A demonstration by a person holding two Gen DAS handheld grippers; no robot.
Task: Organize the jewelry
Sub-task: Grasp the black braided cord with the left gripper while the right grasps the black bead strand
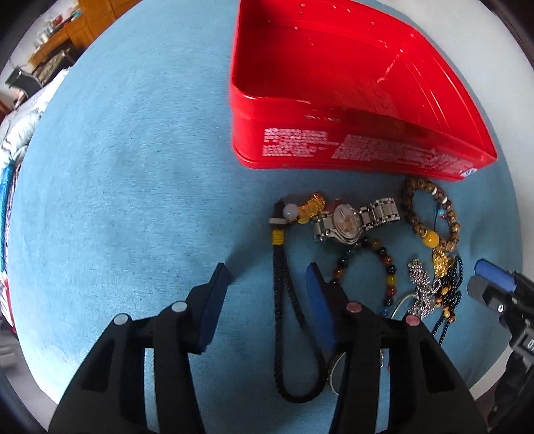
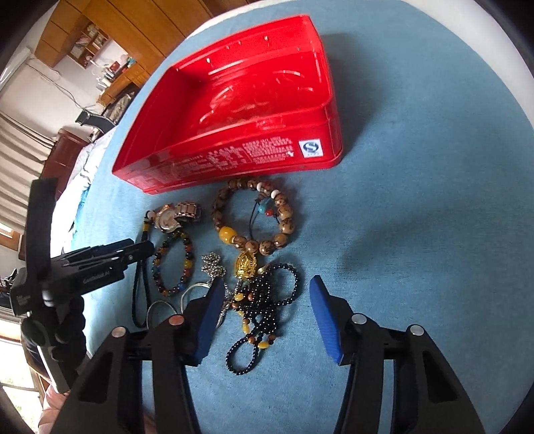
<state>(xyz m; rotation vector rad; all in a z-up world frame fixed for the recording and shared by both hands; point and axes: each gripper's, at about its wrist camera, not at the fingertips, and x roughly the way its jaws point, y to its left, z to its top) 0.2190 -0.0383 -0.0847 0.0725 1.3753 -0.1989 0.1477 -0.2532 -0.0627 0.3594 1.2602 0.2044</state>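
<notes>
A red open box (image 1: pixel 333 147) (image 2: pixel 233 160) stands on a blue cloth, empty inside. In front of it lie a silver watch (image 1: pixel 350 218) (image 2: pixel 173 215), a brown bead bracelet (image 1: pixel 430 213) (image 2: pixel 283 213), a multicolour bead bracelet (image 1: pixel 383 260) (image 2: pixel 173 263), a black cord with a gold charm (image 1: pixel 283 300), a silver chain (image 1: pixel 422 287) (image 2: pixel 213 263) and a dark bead necklace (image 2: pixel 263 307). My left gripper (image 1: pixel 268 277) is open above the black cord. My right gripper (image 2: pixel 263 290) is open over the dark bead necklace, holding nothing.
The blue cloth (image 1: pixel 116 167) (image 2: pixel 417 200) covers a round white table. The right gripper's body (image 1: pixel 500 293) shows at the left view's right edge, and the left gripper's body (image 2: pixel 83 270) at the right view's left. Wooden furniture (image 2: pixel 110 30) stands behind.
</notes>
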